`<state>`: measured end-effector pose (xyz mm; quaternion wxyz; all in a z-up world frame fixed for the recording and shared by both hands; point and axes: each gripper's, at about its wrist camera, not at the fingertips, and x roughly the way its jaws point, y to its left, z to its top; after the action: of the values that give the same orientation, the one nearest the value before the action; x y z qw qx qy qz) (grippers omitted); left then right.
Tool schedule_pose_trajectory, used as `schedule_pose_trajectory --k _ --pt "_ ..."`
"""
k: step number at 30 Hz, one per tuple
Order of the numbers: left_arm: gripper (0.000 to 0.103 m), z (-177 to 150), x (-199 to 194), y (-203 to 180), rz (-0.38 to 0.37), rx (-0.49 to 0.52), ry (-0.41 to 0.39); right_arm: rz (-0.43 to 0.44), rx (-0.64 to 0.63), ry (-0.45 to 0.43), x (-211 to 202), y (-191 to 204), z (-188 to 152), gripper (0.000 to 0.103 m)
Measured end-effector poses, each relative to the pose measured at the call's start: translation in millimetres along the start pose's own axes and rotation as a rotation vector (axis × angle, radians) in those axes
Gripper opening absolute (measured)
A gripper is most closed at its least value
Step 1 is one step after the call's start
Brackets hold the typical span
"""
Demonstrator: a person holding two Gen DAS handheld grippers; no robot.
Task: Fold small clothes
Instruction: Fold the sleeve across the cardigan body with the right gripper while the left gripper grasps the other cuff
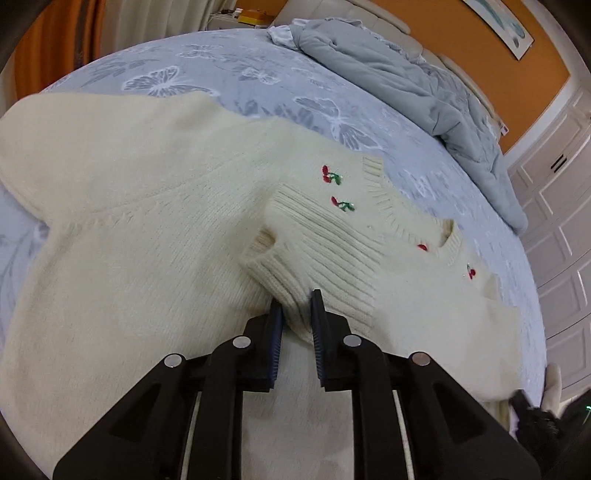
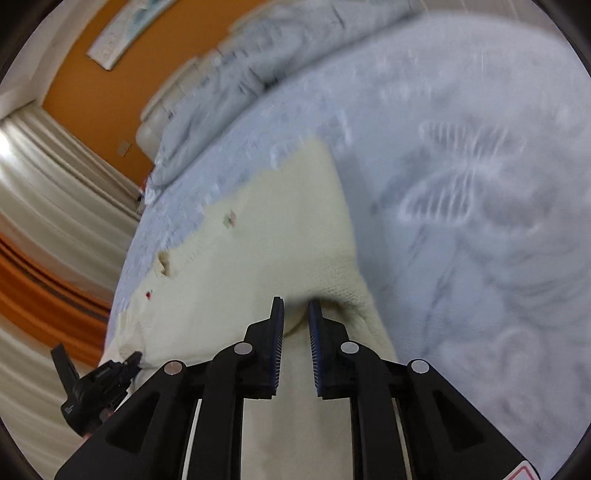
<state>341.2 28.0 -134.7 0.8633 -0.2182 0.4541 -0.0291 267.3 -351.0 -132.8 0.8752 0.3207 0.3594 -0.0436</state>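
Orange walls and a framed picture (image 1: 498,22) sit behind a big bed (image 1: 229,70) with a pale blue butterfly-print sheet, and there's a rumpled grey duvet (image 1: 406,85) piled up around 1 o'clock in the left wrist view. White panelled wardrobe doors (image 1: 557,206) run down the 3 o'clock edge.

Spread across the sheet is the cream knit sweater (image 1: 129,229), the one with little red cherry embroidery near the ribbed neckline. It fills most of that view from 9 o'clock through the centre.

Left gripper (image 1: 297,302) is clamped on a ribbed cuff (image 1: 317,254) that's folded over the sweater's body, with a pinch of knit bunched between the blue pads.

Right wrist view is pretty motion-blurred, but the right gripper (image 2: 295,310) is pinched on a fold of the same sweater (image 2: 258,240) near its edge, with fabric squeezed between the pads. The left gripper (image 2: 96,384) shows up down at 8 o'clock there.
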Motion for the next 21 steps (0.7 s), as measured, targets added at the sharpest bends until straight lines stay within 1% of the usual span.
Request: schedule_pose_trajectory --k 1,2,3,4,5,6,7,8,9,10,11,12,13,14,15,16,17,18,20,21 --pt "0.016 -1.2 1.1 1.3 -0.007 -0.01 -0.004 -0.002 -0.037 -0.035 -8.9 10.6 1.8 0.017" --pt "0.016 -1.5 2.9 3.0 -0.009 -0.014 -0.006 -0.008 -0.09 -0.047 -11.8 25.7 3.8 0.017" --pt "0.016 -2.7 3.2 2.5 -0.008 -0.017 -0.012 -0.014 -0.129 -0.036 -7.9 35.3 5.5 0.017" --pt "0.017 -3.8 2.0 2.6 -0.005 -0.015 -0.017 -0.026 -0.16 -0.014 3.1 41.8 9.1 0.017" --pt "0.017 -5.8 0.0 1.5 -0.001 -0.01 -0.019 -0.055 -0.178 0.032 21.2 41.6 7.4 0.017" --pt "0.017 -4.9 -1.2 1.3 -0.002 -0.007 -0.016 -0.093 -0.183 0.085 39.6 36.3 7.6 0.013" --pt "0.017 -4.7 -1.6 1.6 -0.009 -0.012 -0.008 -0.154 -0.194 0.145 54.6 25.7 4.0 0.005" --pt "0.019 -1.1 -8.7 5.3 -0.024 -0.031 0.004 -0.157 -0.213 0.13 56.8 27.1 3.1 0.005" --pt "0.026 2.4 -16.7 11.7 -0.042 -0.067 0.01 -0.167 -0.222 0.125 48.1 34.0 3.8 0.007" --pt "0.029 4.5 -29.6 21.0 -0.047 -0.093 -0.008 -0.172 -0.232 0.131 39.6 43.6 5.3 0.013" --pt "0.042 7.2 -41.9 30.6 -0.049 -0.113 -0.038 -0.15 -0.249 0.118 20.0 54.7 2.3 0.015" --pt "0.06 11.3 -59.1 48.5 -0.052 -0.14 -0.078 -0.129 -0.266 0.103 4.1 63.2 -3.6 0.017" --pt "0.068 14.7 -72.5 67.9 -0.027 -0.166 -0.108 -0.113 -0.291 0.102 -9.5 69.0 -13.5 0.02" --pt "0.076 17.5 -80.9 83.4 0.004 -0.186 -0.129 -0.106 -0.333 0.118 -25.4 78.9 -31.3 0.022" --pt "0.078 22.7 -92.9 113.3 0.057 -0.222 -0.159 -0.107 -0.373 0.131 -39.3 85.6 -52.5 0.027" --pt "0.079 28.5 -100.2 140.8 0.104 -0.258 -0.169 -0.108 -0.4 0.142 -47.7 83.8 -69.2 0.031" --pt "0.079 33.0 -104.4 162.1 0.134 -0.289 -0.174 -0.114 -0.44 0.165 -59.9 81.8 -97.6 0.032" --pt "0.08 41.4 -110.3 198.0 0.191 -0.347 -0.18 -0.118 -0.462 0.185 -66.8 79.4 -120.0 0.032" --pt "0.082 53.0 -116.0 248.3 0.269 -0.443 -0.185 -0.105 -0.463 0.241 -75.4 74.8 -161.7 0.034" --pt "0.081 62.2 -118.5 278.7 0.311 -0.505 -0.194 -0.094 -0.443 0.276 -72.2 70.5 -174.8 0.037"
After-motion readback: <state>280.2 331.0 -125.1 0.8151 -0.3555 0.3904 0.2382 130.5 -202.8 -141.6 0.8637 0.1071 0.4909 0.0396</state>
